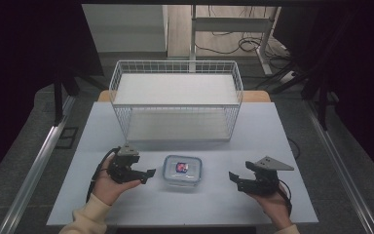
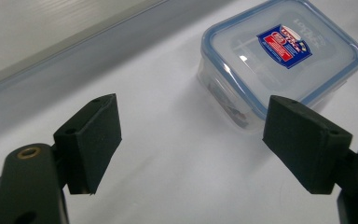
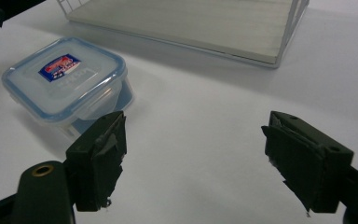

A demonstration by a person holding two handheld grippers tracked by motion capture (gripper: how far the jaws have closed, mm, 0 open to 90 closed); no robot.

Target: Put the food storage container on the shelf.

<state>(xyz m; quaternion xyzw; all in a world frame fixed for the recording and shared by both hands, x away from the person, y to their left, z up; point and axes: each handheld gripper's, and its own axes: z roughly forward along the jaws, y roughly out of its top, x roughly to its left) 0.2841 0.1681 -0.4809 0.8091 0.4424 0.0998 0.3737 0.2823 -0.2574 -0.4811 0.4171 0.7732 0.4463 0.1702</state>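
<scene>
Jaws on both grippers stand wide apart with nothing between them. A lidded plastic box (image 1: 182,171) sits on the white table (image 1: 282,146), just in front of the wire basket (image 1: 175,100). To the left of the box, close by, is the left gripper (image 1: 148,174), pointing at it. To the right of the box, farther off, the right gripper (image 1: 233,177) also points toward it.

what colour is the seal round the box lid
Blue, round the clear lid of the box; clearest in the left gripper view.
</scene>
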